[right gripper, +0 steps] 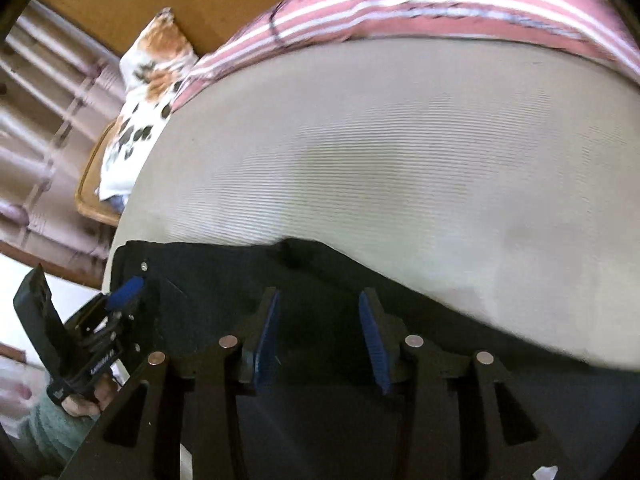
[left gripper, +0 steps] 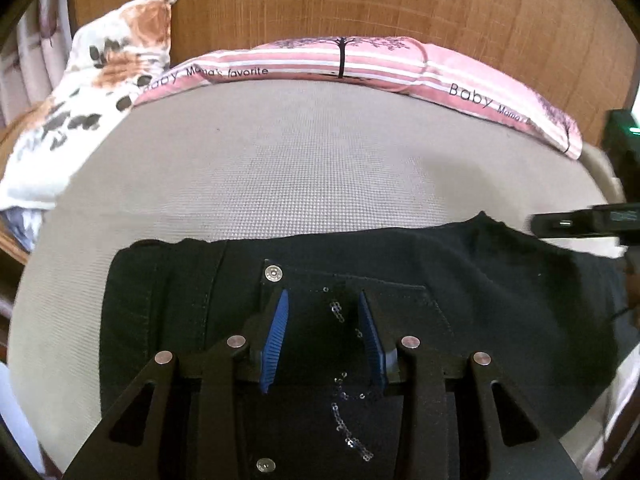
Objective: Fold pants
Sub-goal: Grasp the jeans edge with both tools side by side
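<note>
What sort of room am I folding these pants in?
Most likely a bedroom: the pants lie on a bed's grey mattress, two pillows, one pink striped and one floral, sit at its far edge, and a wooden headboard rises behind them.

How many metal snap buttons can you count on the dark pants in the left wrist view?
2. One snap button sits near the top edge of the pants, above the gripper's left pad; the second snap button is at the picture's bottom. Others may be hidden.

My left gripper (left gripper: 324,300) hovers with jaws parted above the black pants (left gripper: 460,280) on the bed (left gripper: 280,168); beyond the pants lies a pink pillow (left gripper: 400,64).
</note>
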A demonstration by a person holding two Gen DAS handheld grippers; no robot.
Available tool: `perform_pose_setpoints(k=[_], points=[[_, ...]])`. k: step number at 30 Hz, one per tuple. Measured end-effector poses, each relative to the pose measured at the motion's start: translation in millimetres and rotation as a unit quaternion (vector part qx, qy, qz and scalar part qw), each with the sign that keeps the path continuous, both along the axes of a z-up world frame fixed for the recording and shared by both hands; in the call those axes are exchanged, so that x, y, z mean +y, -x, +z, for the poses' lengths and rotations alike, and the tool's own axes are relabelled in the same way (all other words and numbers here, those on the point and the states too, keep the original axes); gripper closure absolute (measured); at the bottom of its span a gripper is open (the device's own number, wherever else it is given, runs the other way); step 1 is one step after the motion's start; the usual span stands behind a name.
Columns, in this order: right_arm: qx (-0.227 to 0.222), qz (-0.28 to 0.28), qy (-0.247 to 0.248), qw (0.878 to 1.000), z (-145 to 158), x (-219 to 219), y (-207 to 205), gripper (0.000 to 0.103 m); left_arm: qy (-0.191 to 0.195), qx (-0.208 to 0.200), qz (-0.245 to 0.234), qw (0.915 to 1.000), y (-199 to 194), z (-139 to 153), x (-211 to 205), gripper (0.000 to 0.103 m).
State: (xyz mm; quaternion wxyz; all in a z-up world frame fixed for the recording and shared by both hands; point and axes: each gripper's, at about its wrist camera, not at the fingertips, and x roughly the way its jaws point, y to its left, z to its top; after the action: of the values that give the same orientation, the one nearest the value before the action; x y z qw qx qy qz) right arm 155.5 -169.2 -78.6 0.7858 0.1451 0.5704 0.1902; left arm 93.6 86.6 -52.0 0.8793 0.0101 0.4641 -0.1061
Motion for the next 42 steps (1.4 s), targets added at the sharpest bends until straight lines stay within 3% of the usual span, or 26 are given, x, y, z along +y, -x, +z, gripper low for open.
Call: perform_pose_setpoints(k=[5, 6, 7, 11, 15, 19, 21, 24, 29, 36, 42], points=[[0.037, 0.038, -0.031, 0.998, -21.0, 26.0, -18.4, 0.065, 0.003, -0.002, -0.01, 0.9999, -0.9, -2.8, 1.7, 0.065], [0.033, 0.042, -0.031, 0.998, -21.4, 27.9, -19.4, 0.086, 0.004, -0.001, -0.011, 0.9999, -1.4, -3.8, 1.9, 0.065], [0.027, 0.043, -0.037, 0.998, -20.0, 29.7, -21.1, 0.093, 0.005, 0.001, -0.011, 0.9999, -2.1, -5.0, 2.5, 0.065], [0.005, 0.024, -0.039, 0.999, -10.3, 30.1, -29.6, 0.095, 0.018, 0.002, -0.011, 0.9998, -3.9, -6.6, 7.2, 0.065], [-0.01, -0.002, 0.003, 1.0, -21.4, 34.9, -39.8, 0.097, 0.02, 0.011, -0.004, 0.9997, -8.0, -13.6, 9.2, 0.065], [-0.024, -0.007, 0.01, 1.0, -21.2, 38.4, -42.0, 0.09, 0.004, 0.015, -0.002, 0.9999, -9.6, -14.3, 3.3, 0.065], [-0.028, -0.018, 0.015, 0.999, -13.2, 33.2, -38.6, 0.077, -0.014, 0.016, -0.001, 0.9998, -9.4, -10.3, -3.1, 0.065], [-0.064, -0.031, 0.028, 0.997, 16.4, 18.6, -20.3, 0.075, -0.025, -0.003, -0.009, 0.9997, -5.7, 3.7, -14.4, 0.065], [-0.086, -0.049, 0.092, 0.991, 44.4, -20.4, 25.8, 0.07, -0.006, -0.044, -0.075, 0.9962, 0.7, 28.8, -51.2, 0.056], [-0.056, -0.104, 0.142, 0.983, 32.1, -81.7, 82.7, 0.07, -0.007, -0.037, -0.175, 0.9839, 0.0, 18.1, -128.8, 0.055], [-0.029, -0.132, 0.144, 0.98, 7.2, -104.9, 94.1, 0.07, 0.0, -0.006, -0.19, 0.9818, -21.0, -2.6, -164.9, 0.055]])
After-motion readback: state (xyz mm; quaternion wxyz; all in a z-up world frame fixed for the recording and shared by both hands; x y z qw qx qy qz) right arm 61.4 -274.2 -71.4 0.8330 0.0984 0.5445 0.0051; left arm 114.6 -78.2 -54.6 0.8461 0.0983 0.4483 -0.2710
